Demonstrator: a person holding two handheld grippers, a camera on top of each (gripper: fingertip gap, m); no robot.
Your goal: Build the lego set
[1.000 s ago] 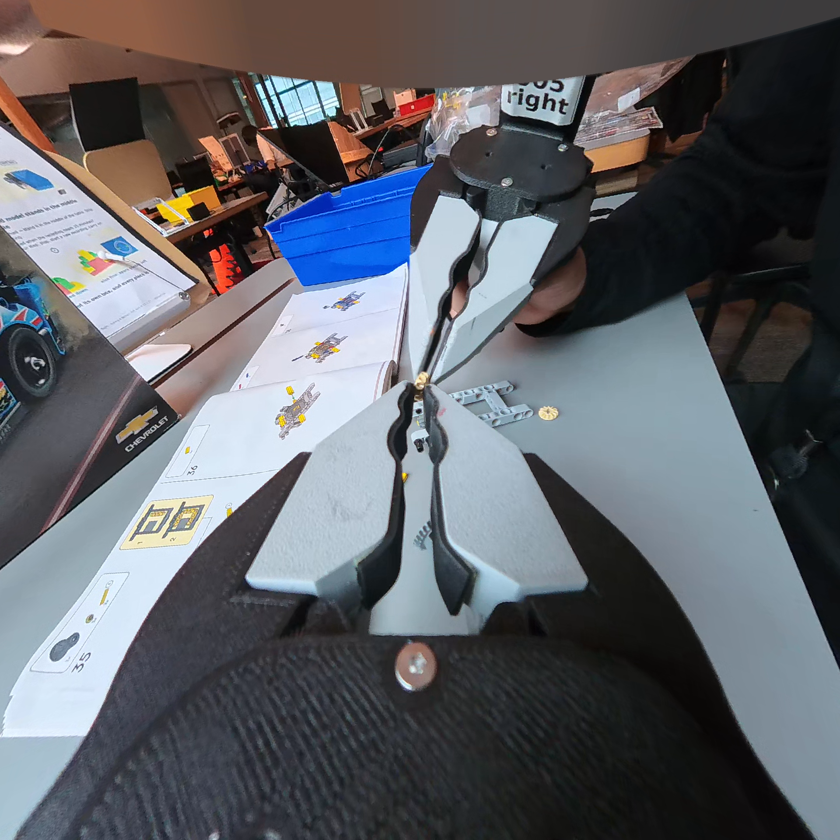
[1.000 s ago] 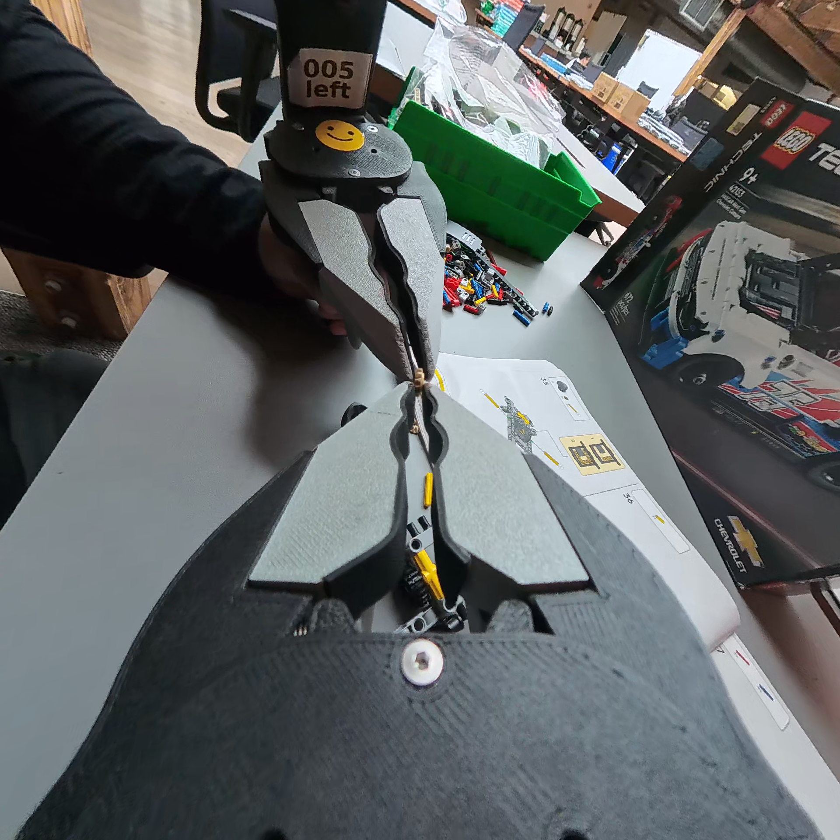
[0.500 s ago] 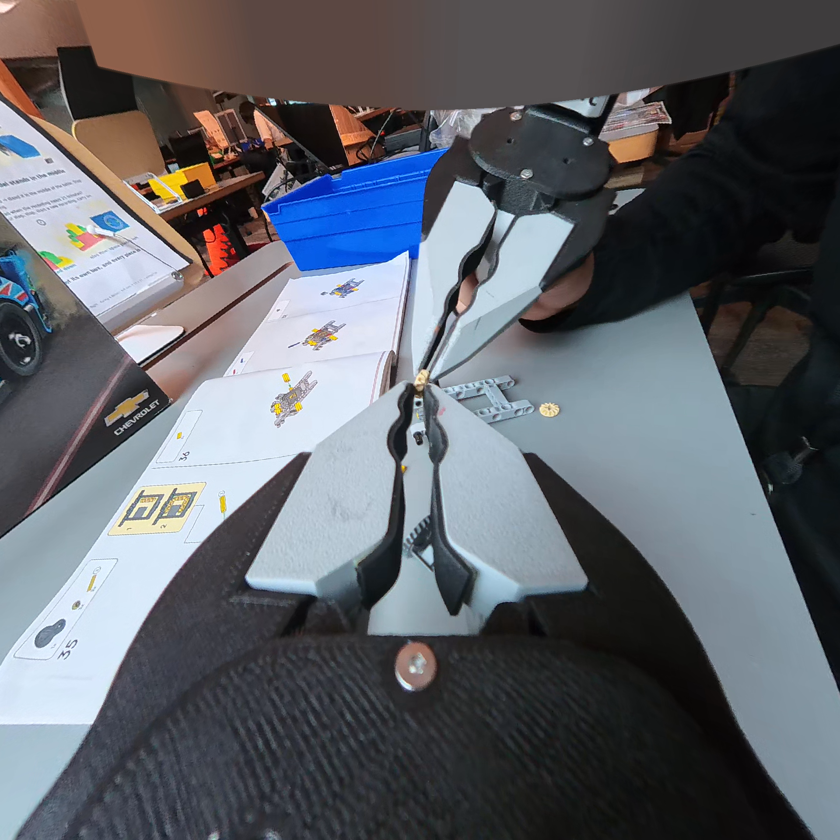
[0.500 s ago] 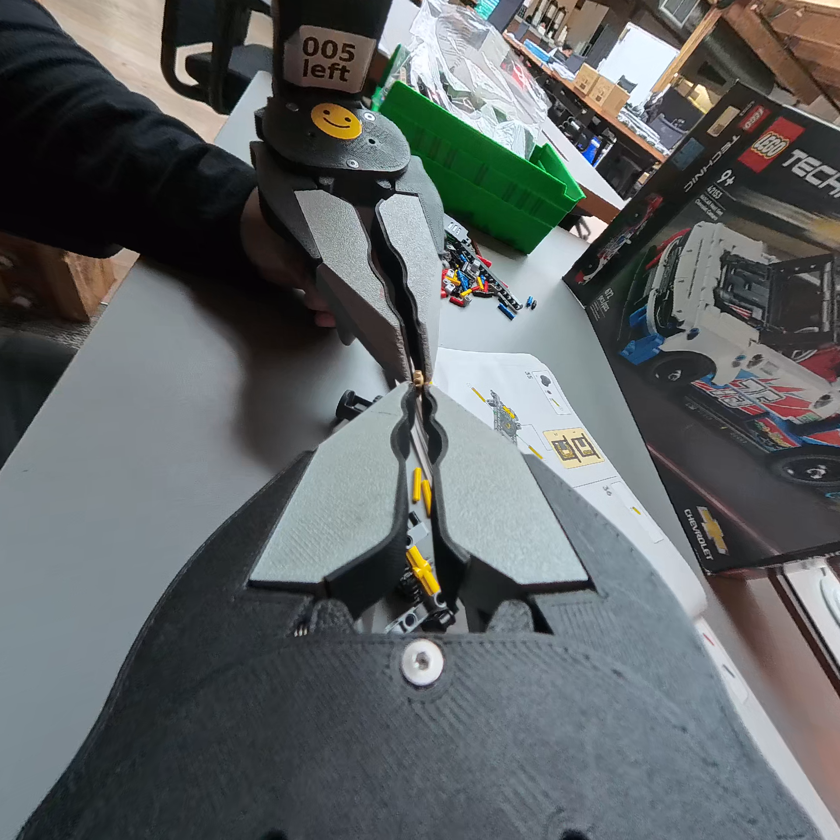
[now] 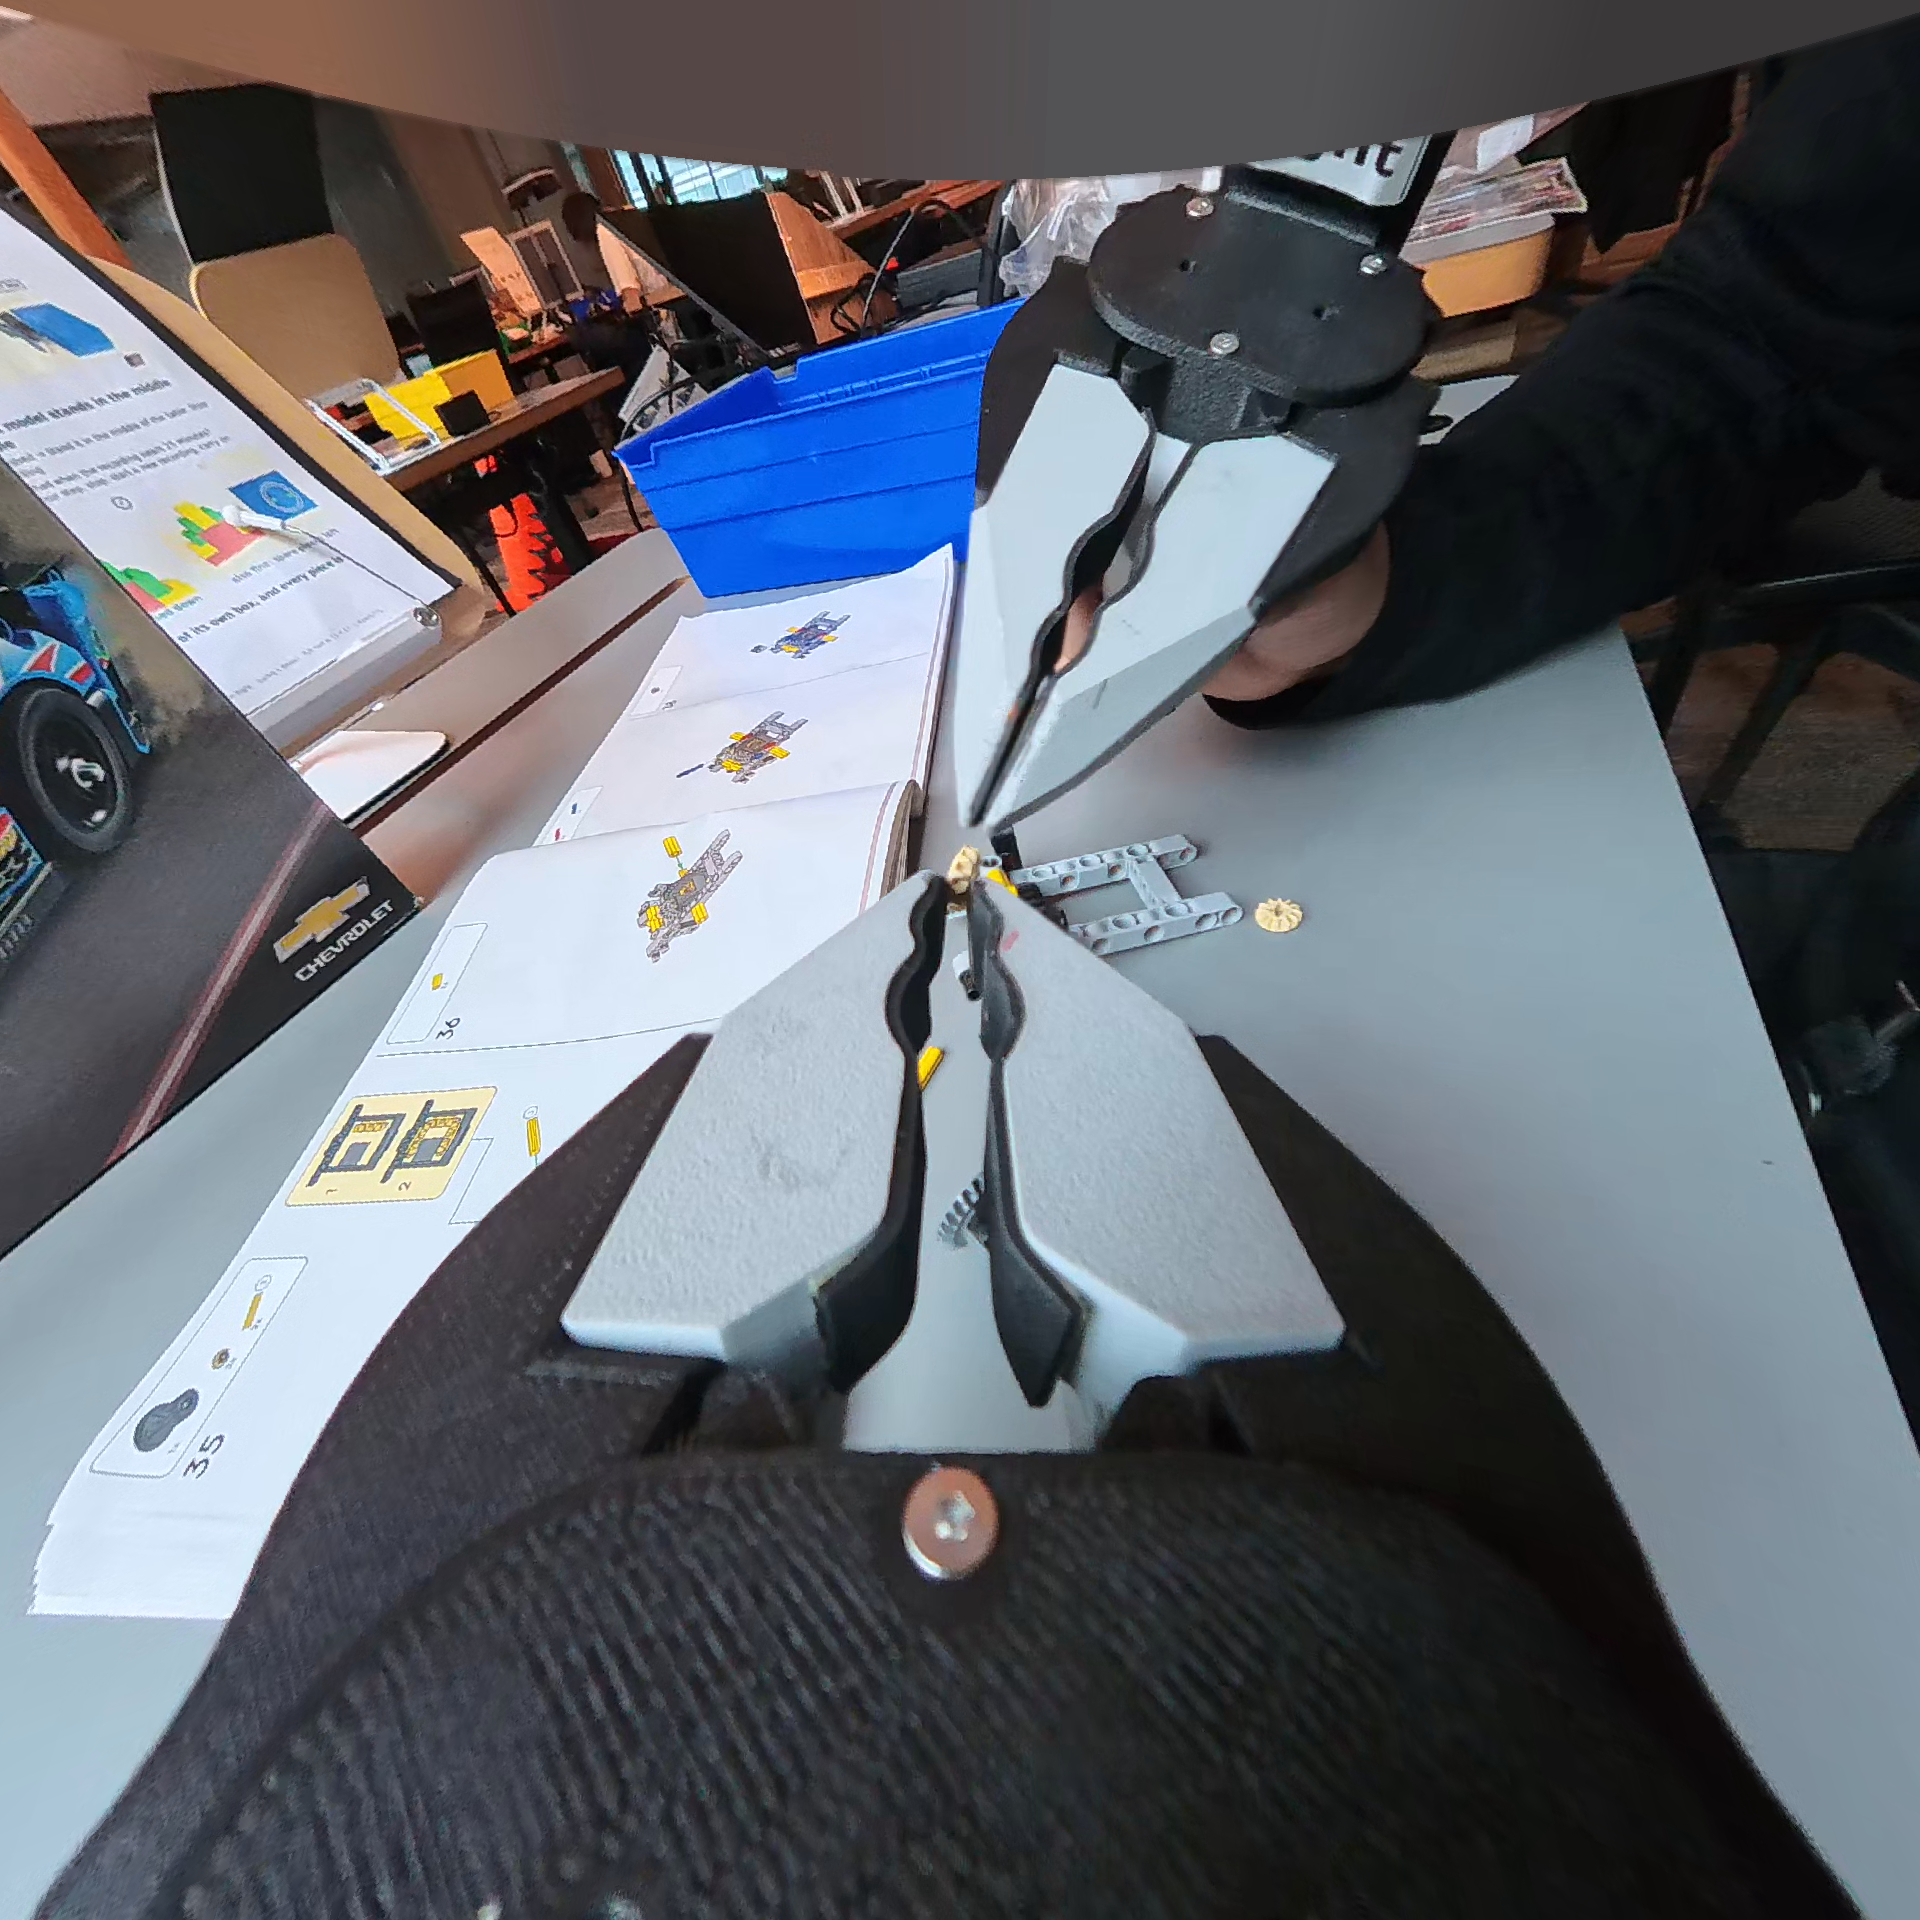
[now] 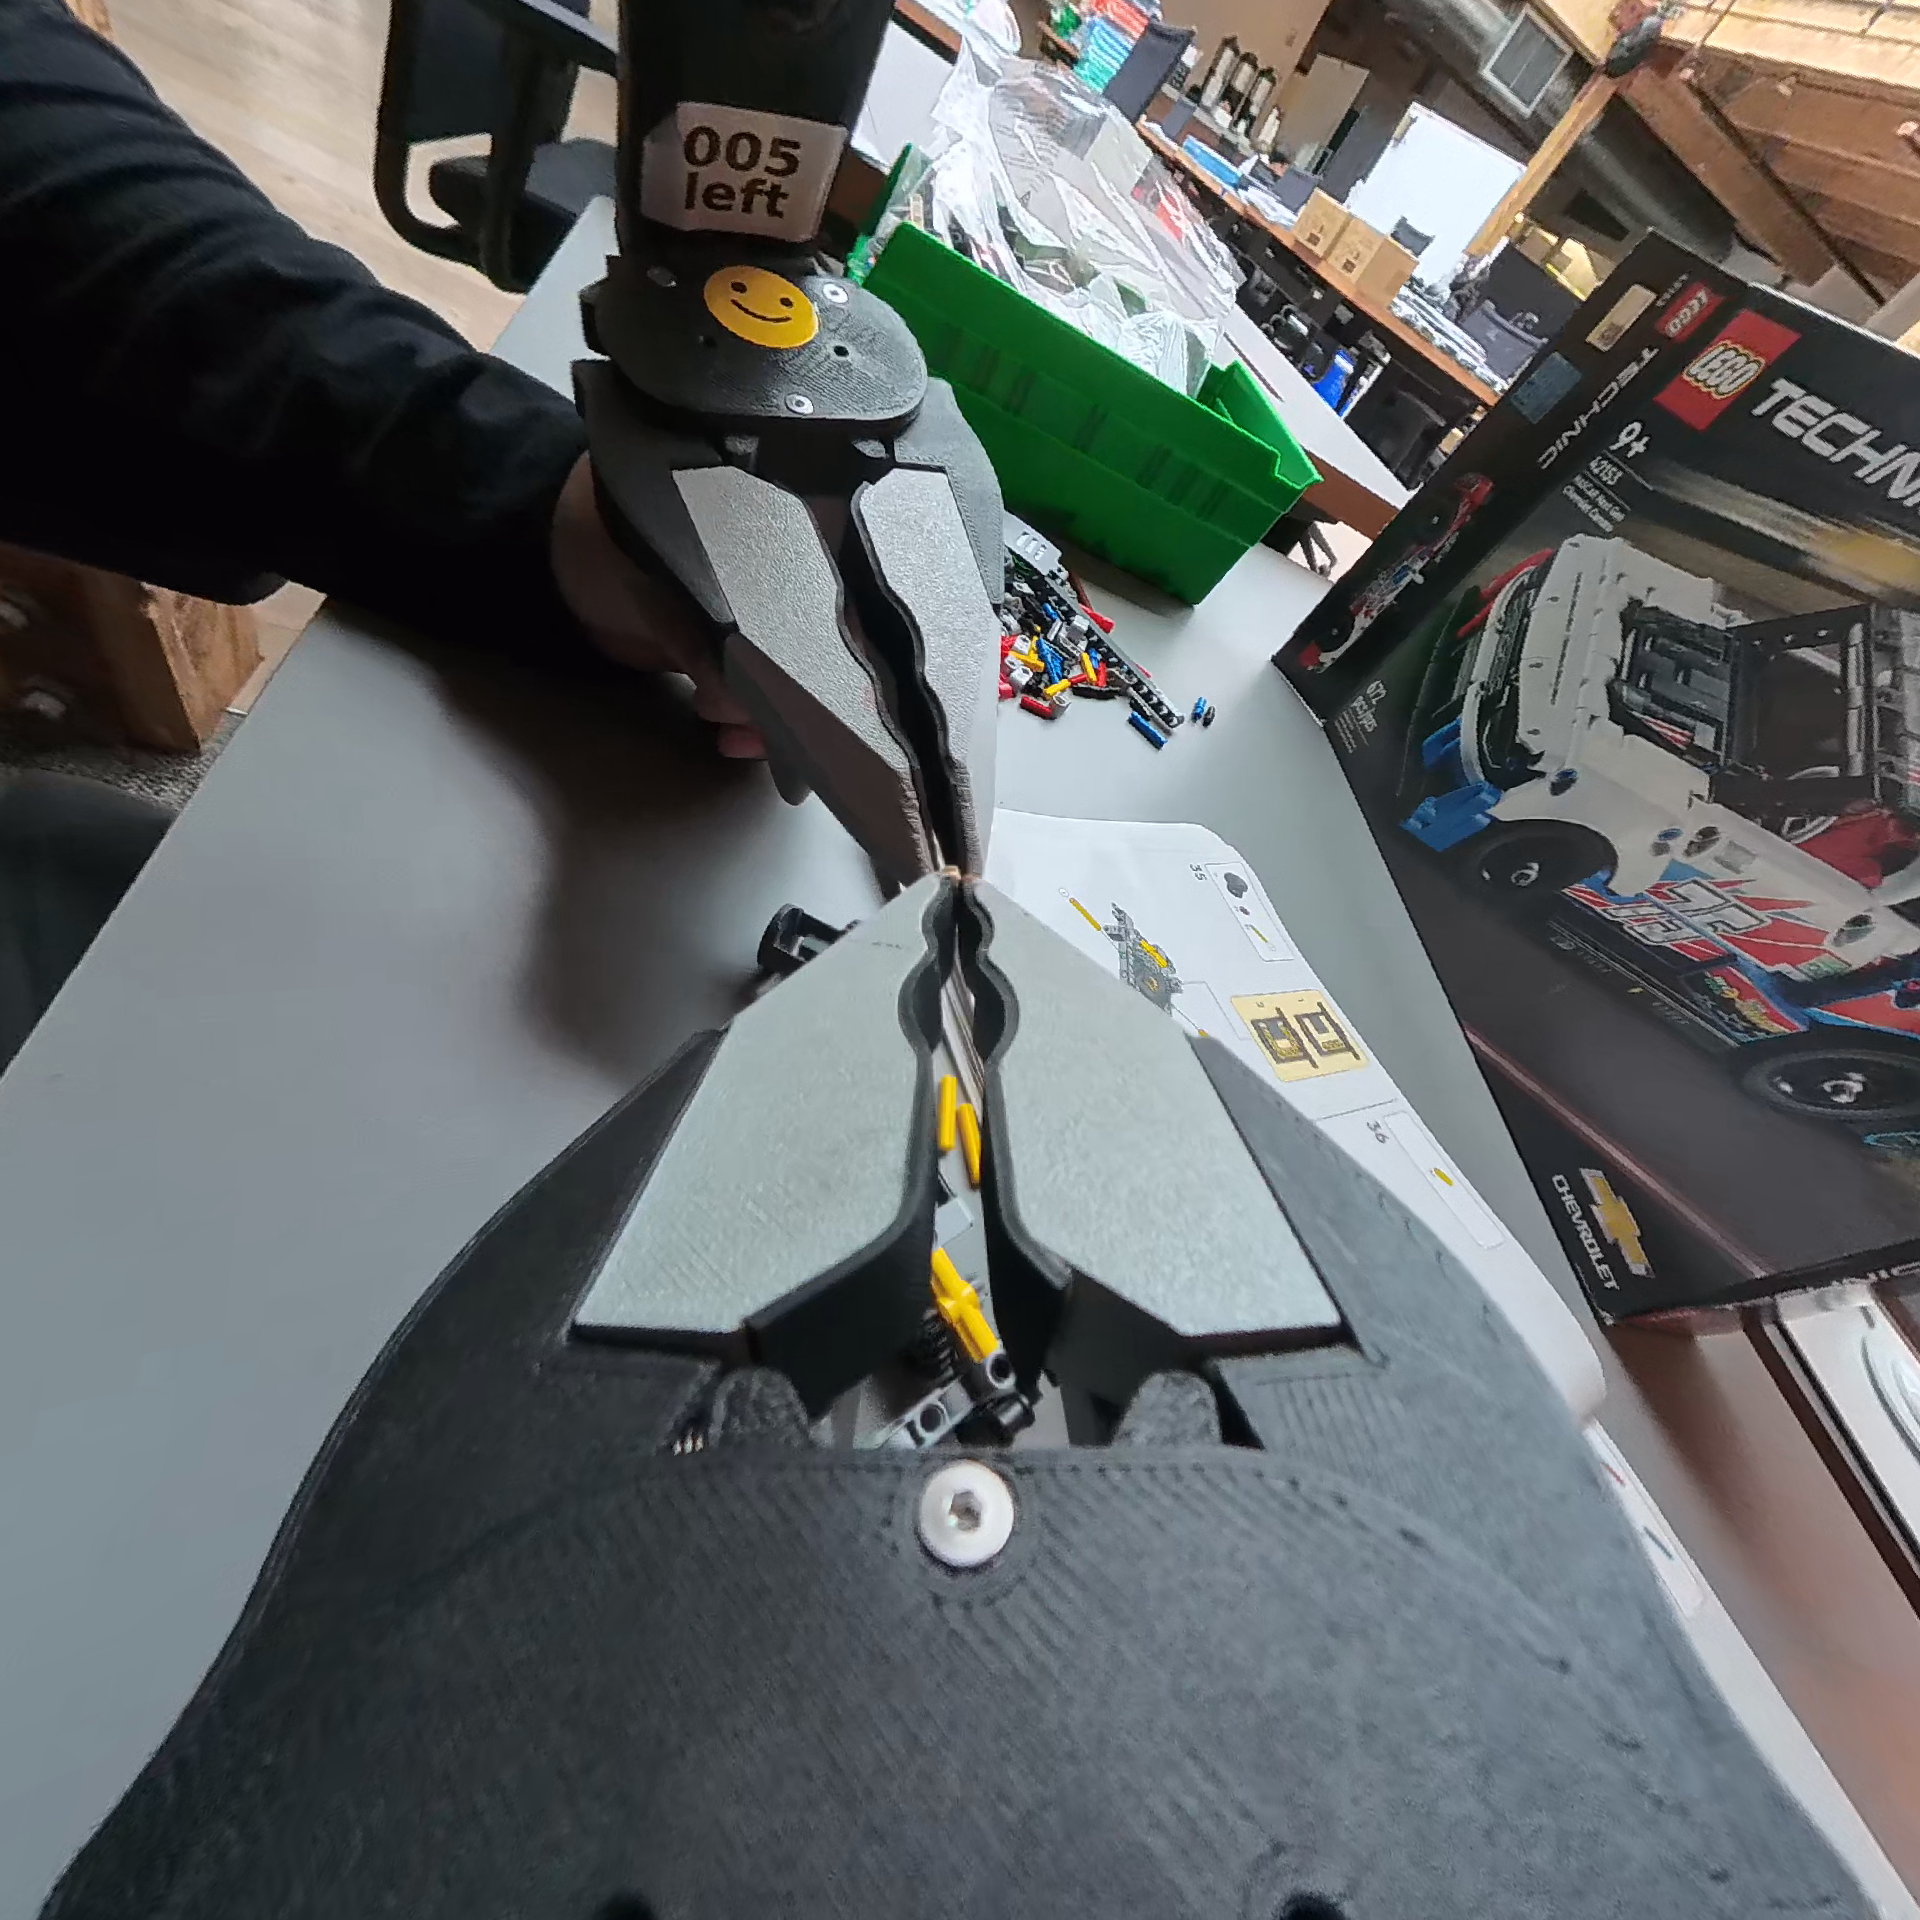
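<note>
My left gripper [image 5: 961, 896] is shut on a small tan gear [image 5: 964, 865] that sticks out of its tips, held above the grey table [image 5: 1455, 1039]. My right gripper [image 5: 984, 821] comes down from the upper right with its jaws shut and its tips just above the gear, a small gap apart. In the right wrist view my right gripper [image 6: 954, 885] meets the left gripper's tips [image 6: 940, 860] point to point. A grey lego frame [image 5: 1127, 894] lies just behind the tips, with a second tan gear [image 5: 1276, 914] to its right. A lego assembly with yellow parts [image 6: 961, 1299] shows below my right fingers.
The open instruction booklet [image 5: 665, 935] lies to the left, the lego box [image 6: 1662, 779] beyond it. A blue bin [image 5: 821, 478] stands at the back. A green bin [image 6: 1091, 436] and a heap of loose bricks [image 6: 1070, 665] sit behind the left gripper. A black part [image 6: 795, 930] lies nearby. Less than 4 cm separates the two grippers' tips.
The right gripper's tips, which touched the tan gear before, now stand a little above it. Both grippers have shifted slightly over the table; the left still holds the gear.
</note>
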